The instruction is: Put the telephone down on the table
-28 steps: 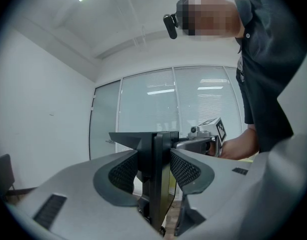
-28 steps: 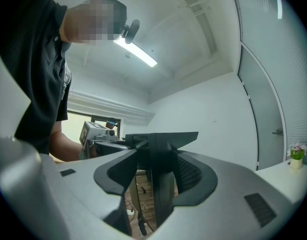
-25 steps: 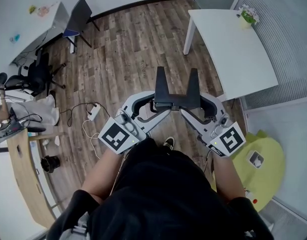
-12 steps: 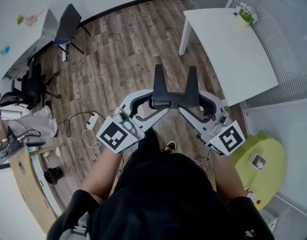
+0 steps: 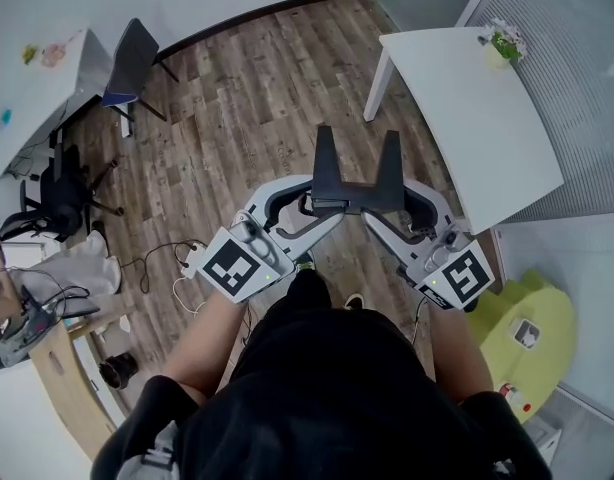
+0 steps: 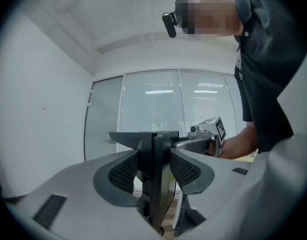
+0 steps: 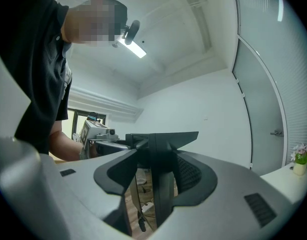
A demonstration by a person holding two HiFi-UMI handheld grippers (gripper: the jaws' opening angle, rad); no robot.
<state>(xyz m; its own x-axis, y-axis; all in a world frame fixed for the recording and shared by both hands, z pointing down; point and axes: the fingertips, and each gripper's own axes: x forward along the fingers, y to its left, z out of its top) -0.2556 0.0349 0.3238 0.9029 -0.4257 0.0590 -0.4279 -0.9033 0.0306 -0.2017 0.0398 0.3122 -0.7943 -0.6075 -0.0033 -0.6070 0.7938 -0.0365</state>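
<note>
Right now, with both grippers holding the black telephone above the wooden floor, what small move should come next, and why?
Probably carry it forward and to the right, toward the white table. The left gripper and right gripper are each shut on the telephone, which hangs over wooden floor. The table top is not yet under it, so opening now would likely drop it.

1. From above, the black telephone (image 5: 354,180) shows only two prongs and a crossbar. Its lower part is hidden where the left gripper (image 5: 312,209) and right gripper (image 5: 371,213) clamp it.
2. Both gripper views catch it edge-on, with its bottom behind the gripper bodies.
3. The person's torso (image 5: 327,398) covers the floor below.
4. The white table (image 5: 467,118) shows one leg, and the object (image 5: 502,40) on its corner is too small to tell.
5. The wooden desk (image 5: 52,378) is cut off at the left edge.
</note>
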